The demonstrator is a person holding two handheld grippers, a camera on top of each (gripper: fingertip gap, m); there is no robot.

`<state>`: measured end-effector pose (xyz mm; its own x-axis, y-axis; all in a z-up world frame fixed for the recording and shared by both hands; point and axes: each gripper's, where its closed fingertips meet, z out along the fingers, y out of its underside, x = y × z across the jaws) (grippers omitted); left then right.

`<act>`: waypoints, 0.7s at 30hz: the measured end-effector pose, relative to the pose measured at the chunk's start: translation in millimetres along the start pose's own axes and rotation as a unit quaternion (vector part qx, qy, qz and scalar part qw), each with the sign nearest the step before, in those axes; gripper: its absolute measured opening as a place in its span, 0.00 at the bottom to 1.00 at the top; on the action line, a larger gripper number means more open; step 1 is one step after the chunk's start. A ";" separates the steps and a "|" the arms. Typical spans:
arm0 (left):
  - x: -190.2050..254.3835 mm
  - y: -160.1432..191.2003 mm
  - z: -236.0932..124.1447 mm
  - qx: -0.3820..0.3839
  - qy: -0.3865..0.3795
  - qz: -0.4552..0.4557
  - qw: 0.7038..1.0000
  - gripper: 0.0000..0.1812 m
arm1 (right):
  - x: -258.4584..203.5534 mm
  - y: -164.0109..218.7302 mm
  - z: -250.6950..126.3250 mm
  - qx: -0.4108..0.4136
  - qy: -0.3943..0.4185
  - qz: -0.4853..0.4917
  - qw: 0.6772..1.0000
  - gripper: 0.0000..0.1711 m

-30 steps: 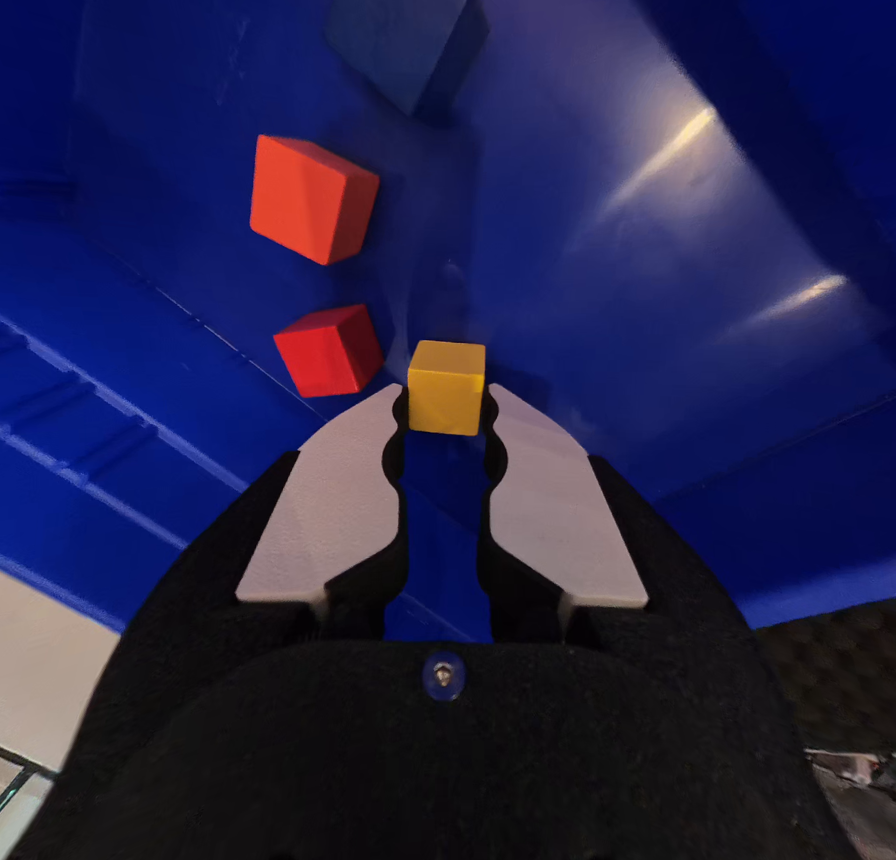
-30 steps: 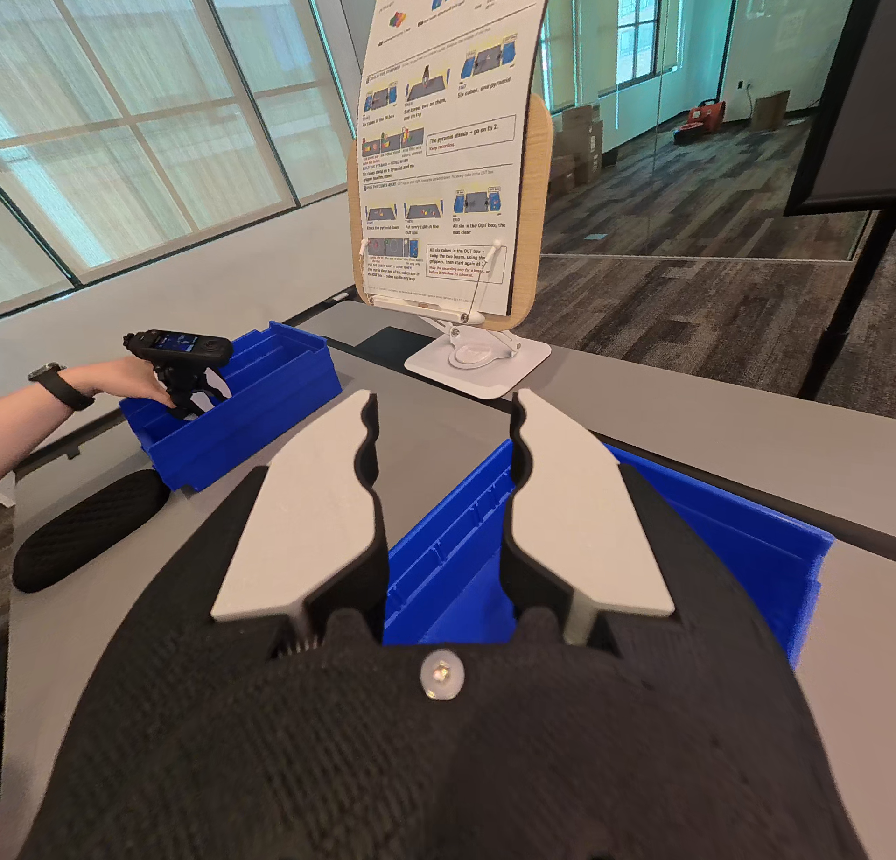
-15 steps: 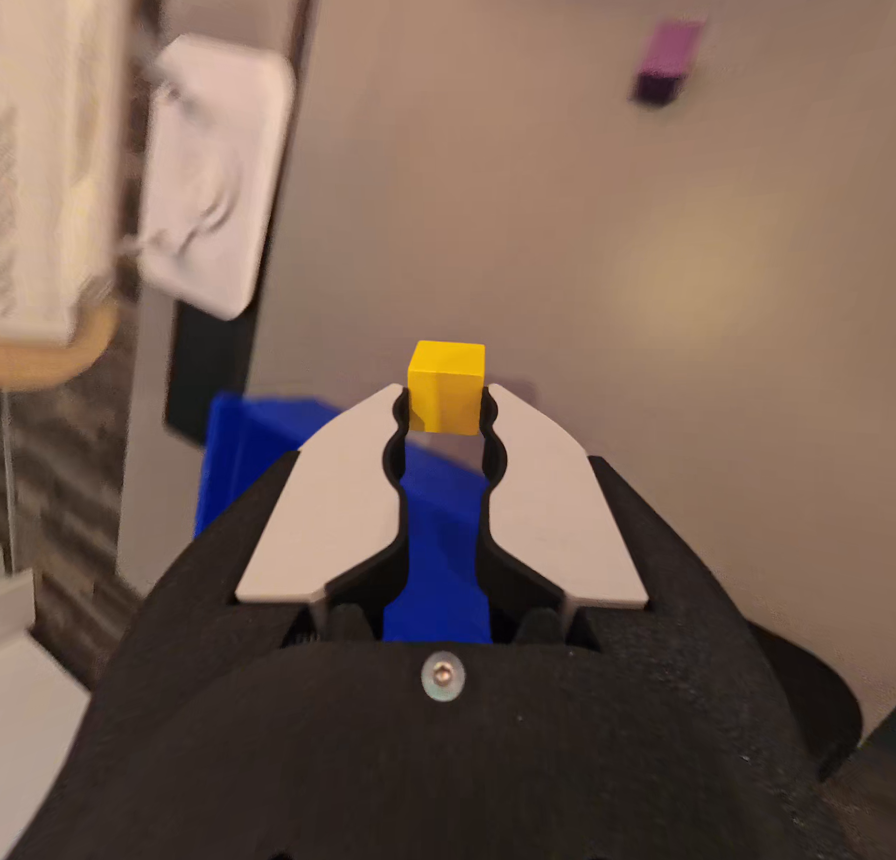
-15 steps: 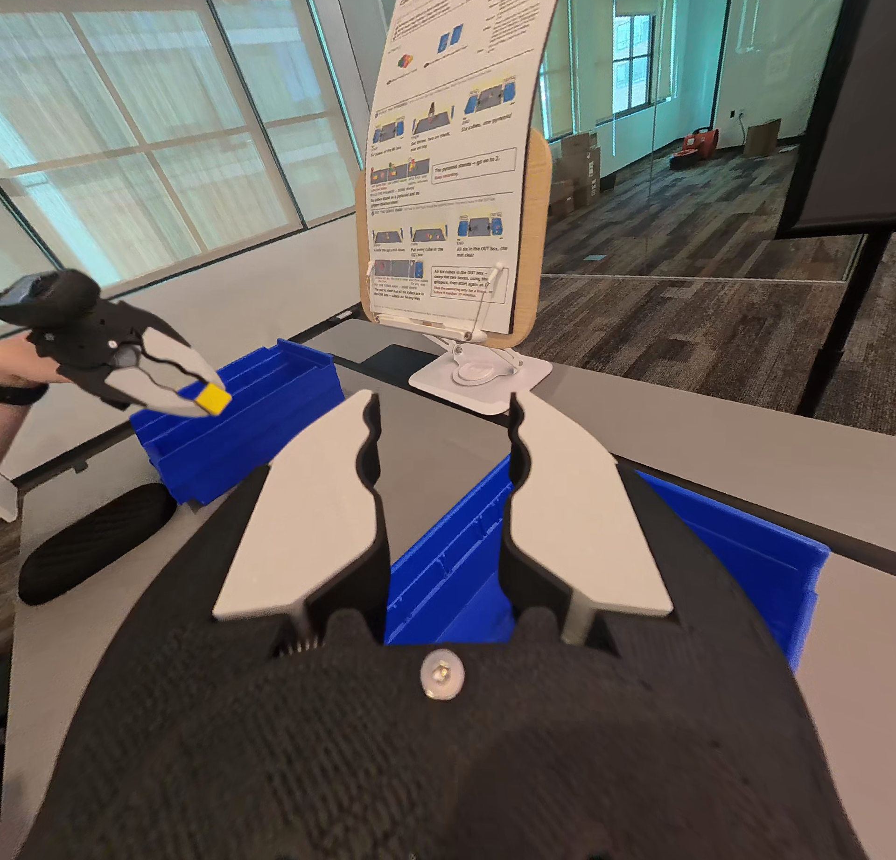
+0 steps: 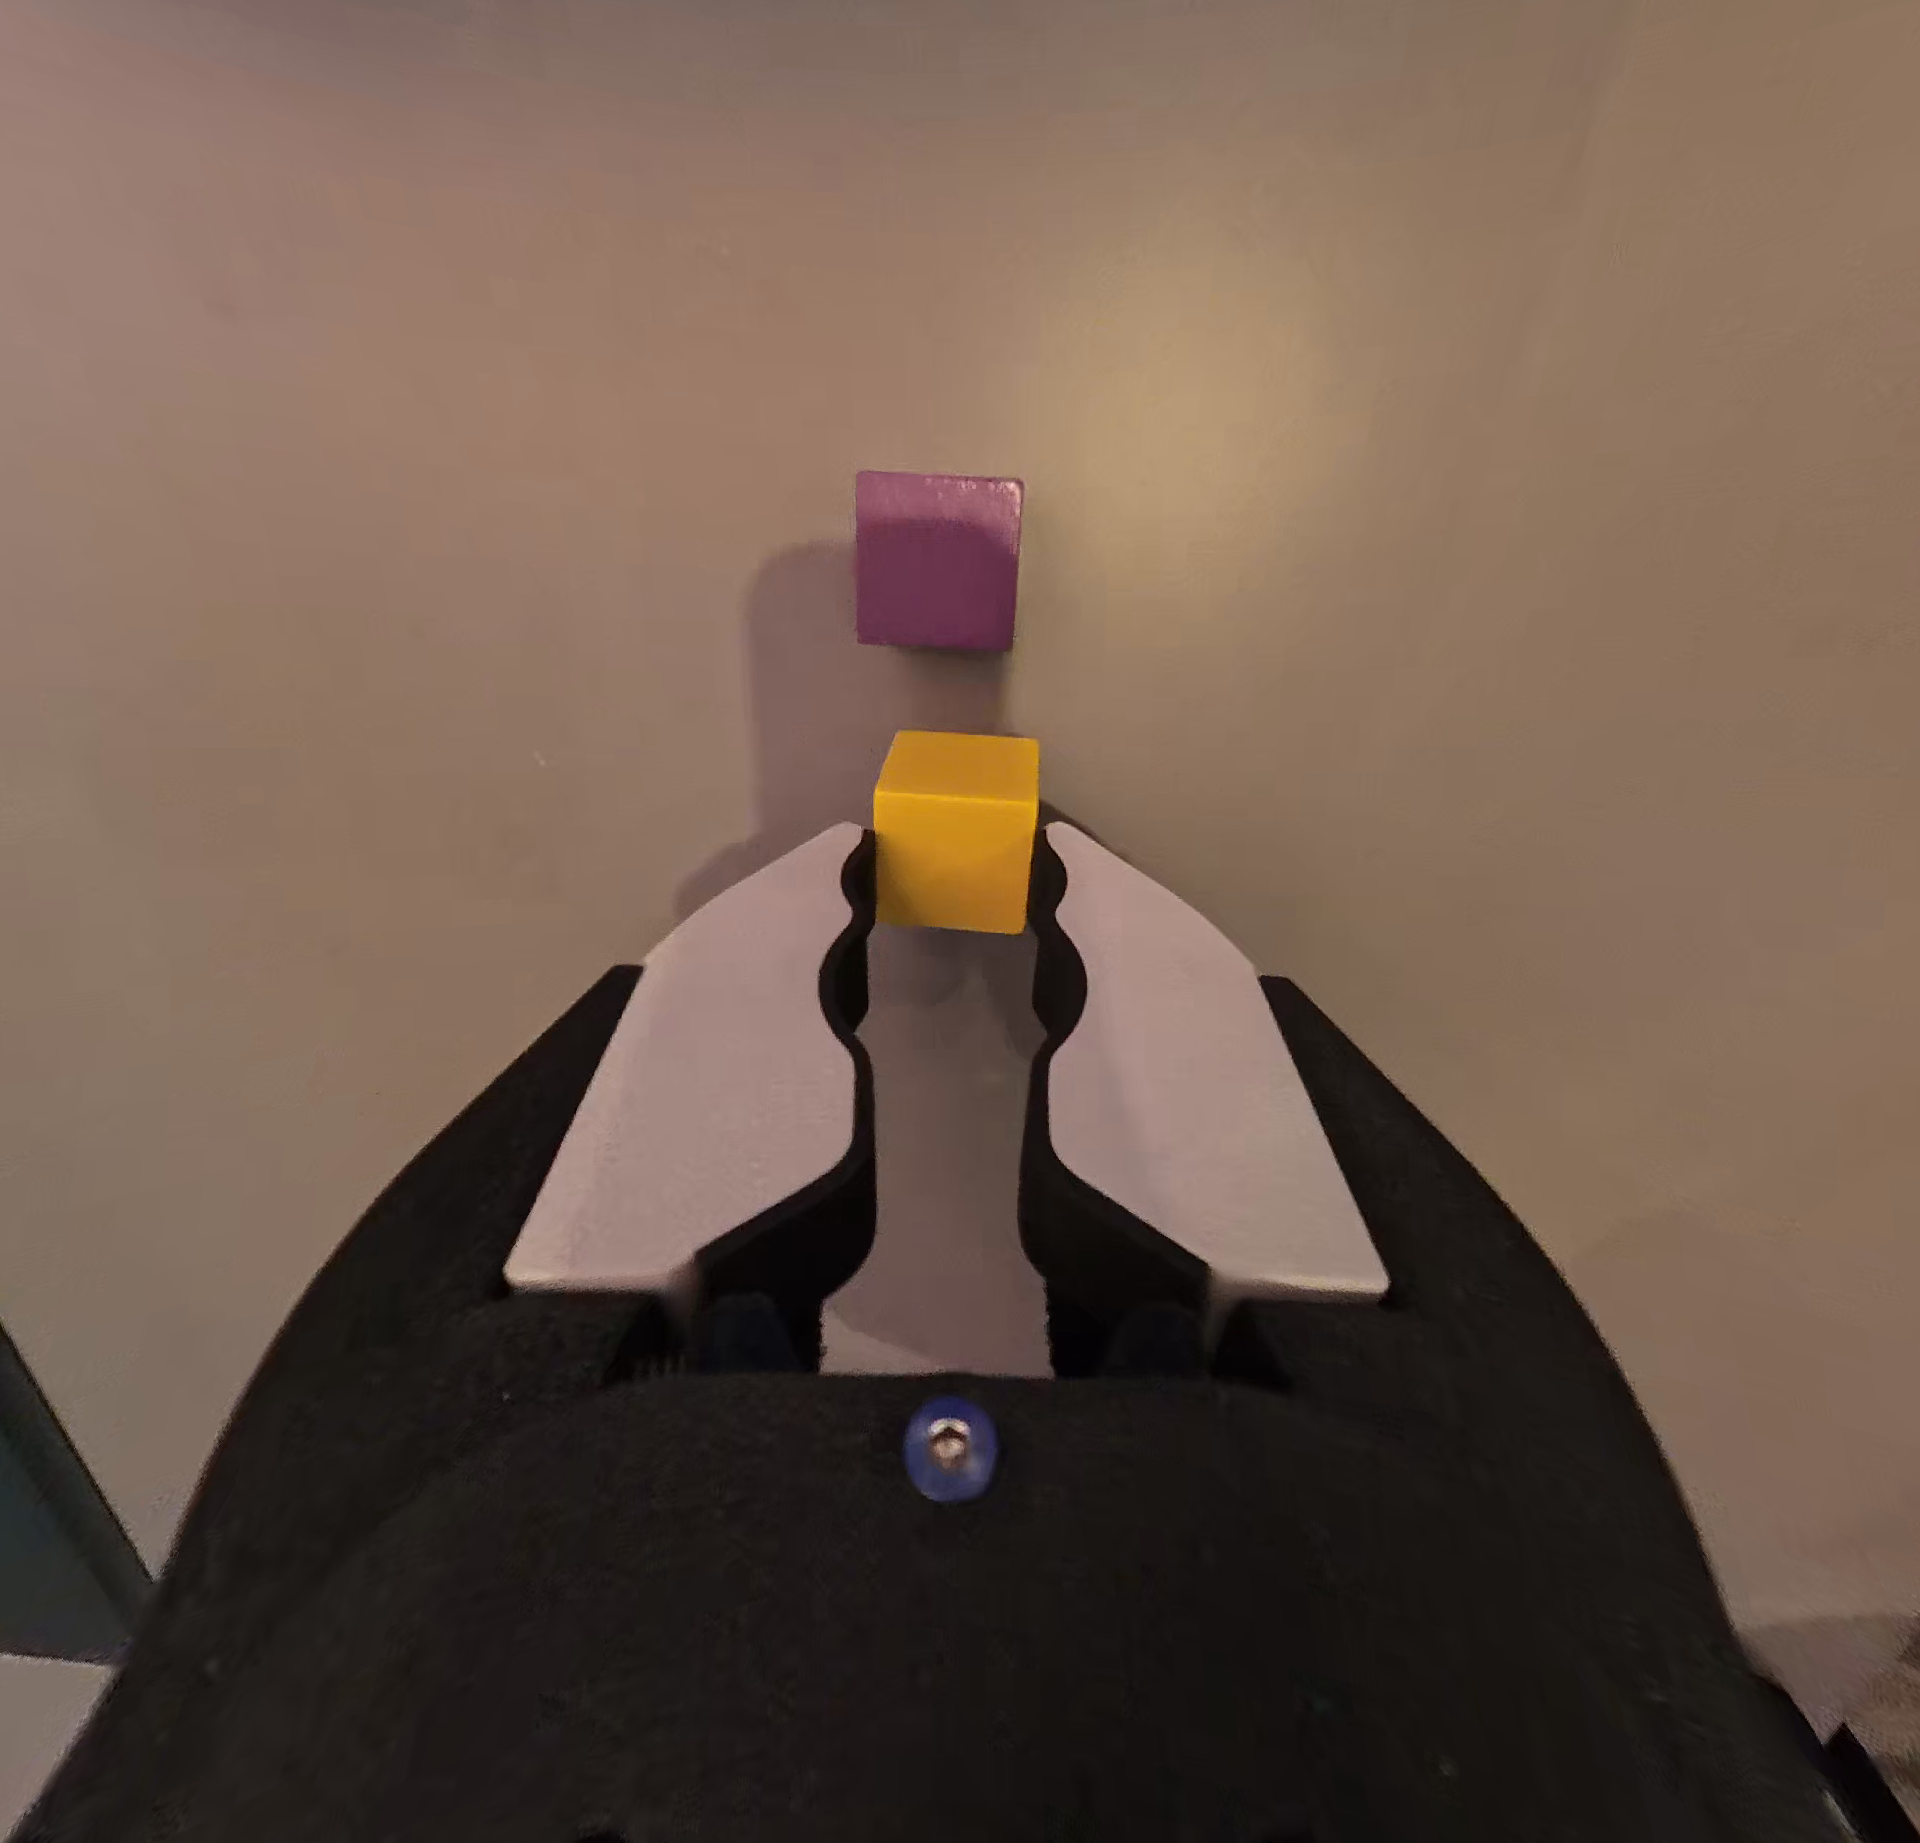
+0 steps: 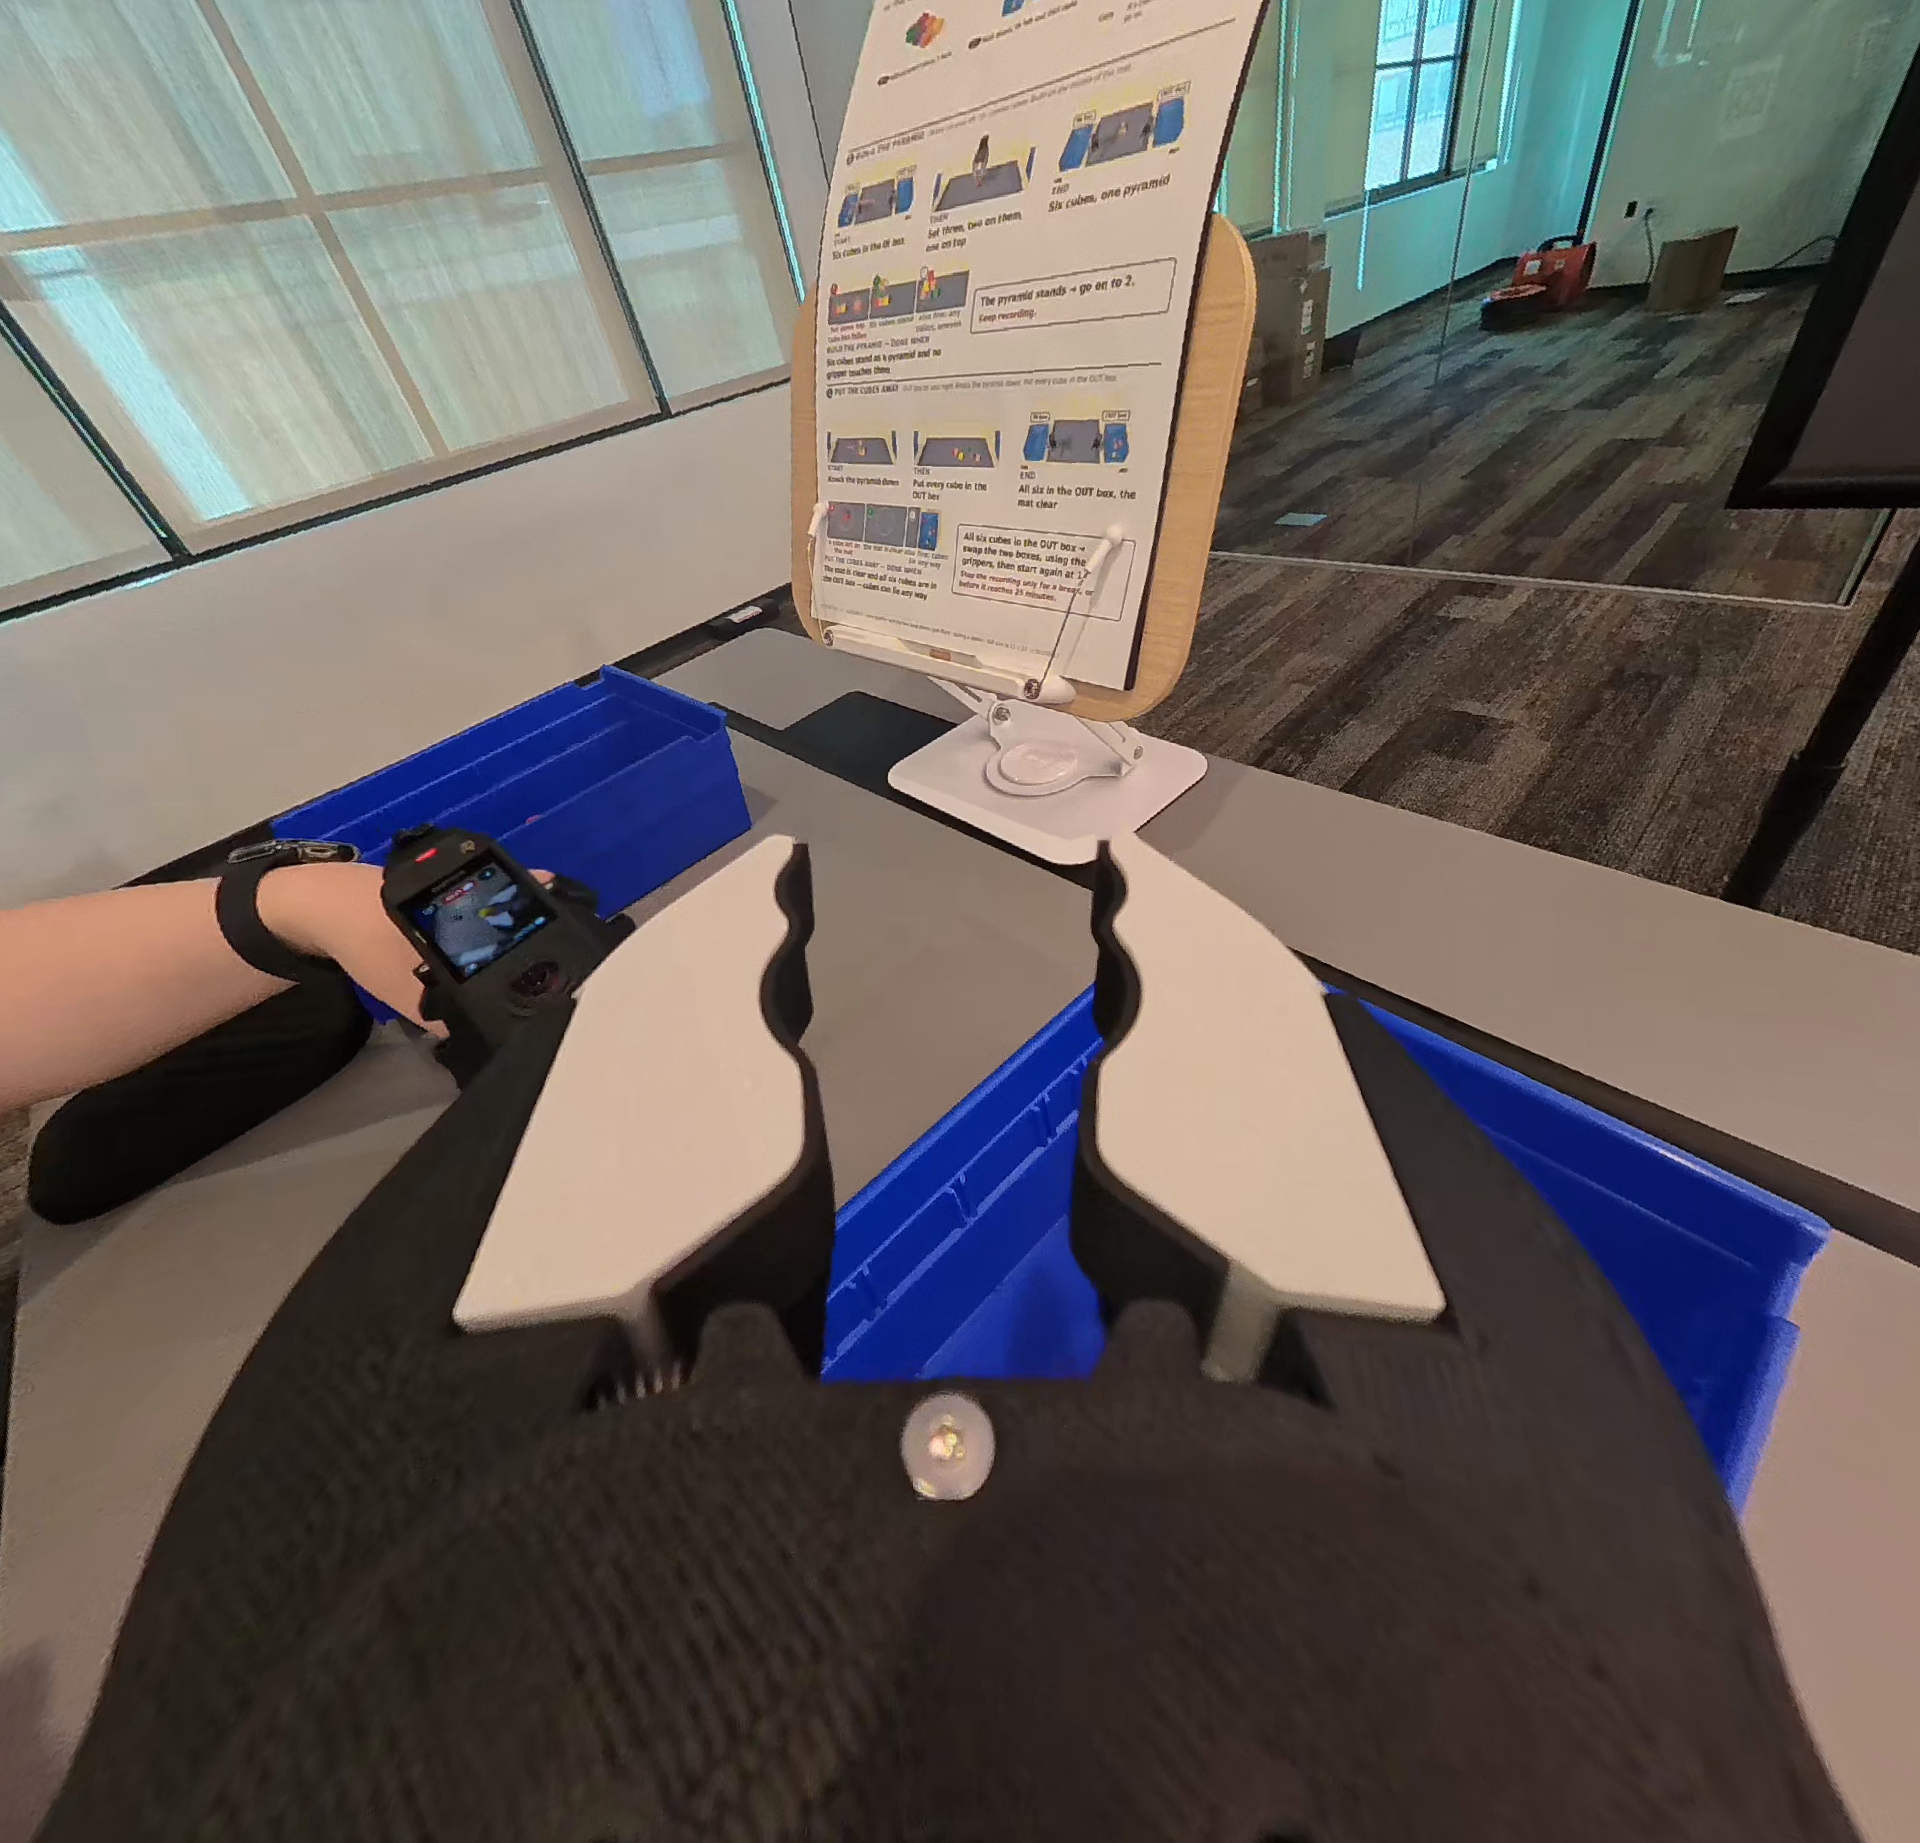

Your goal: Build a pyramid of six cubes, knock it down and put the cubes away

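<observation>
The left hand-held gripper pinches a yellow cube; base-laying seems underway, setting it beside the purple cube ahead.

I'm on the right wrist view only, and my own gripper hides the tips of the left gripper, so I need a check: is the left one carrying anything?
Observer: Yes. The left gripper is shut on a yellow cube, pinched at the tips of its fingers.
Operator: Is any cube out on the table near it?
Observer: One purple cube sits on the grey table, straight ahead of the yellow one.
Operator: Are the two touching?
Observer: No. The left wrist view shows a strip of table between them.
</observation>
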<state>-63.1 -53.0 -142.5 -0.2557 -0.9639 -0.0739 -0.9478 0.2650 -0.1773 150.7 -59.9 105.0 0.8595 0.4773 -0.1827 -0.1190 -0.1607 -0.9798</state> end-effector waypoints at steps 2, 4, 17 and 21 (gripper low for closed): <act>-1.7 -0.1 2.8 -0.009 0.003 0.002 1.000 0.15 | -0.2 0.6 0.9 -0.001 -0.004 0.002 1.000 0.31; -4.8 -0.6 5.1 -0.016 -0.002 0.006 1.000 0.15 | 0.4 0.4 1.2 -0.001 -0.005 0.003 1.000 0.31; -5.9 -11.0 12.8 -0.038 -0.013 0.026 0.999 0.15 | 2.3 5.3 3.0 -0.008 -0.009 0.012 1.000 0.31; -5.7 -12.9 13.2 -0.042 -0.015 0.030 0.999 0.15 | 2.1 5.7 2.7 -0.009 -0.010 0.012 1.000 0.31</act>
<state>-47.0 -50.6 -152.7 -0.3076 -0.9450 -0.1114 -0.9441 0.3177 -0.0884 150.5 -57.5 98.8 0.8463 0.4904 -0.2079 -0.1305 -0.1875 -0.9736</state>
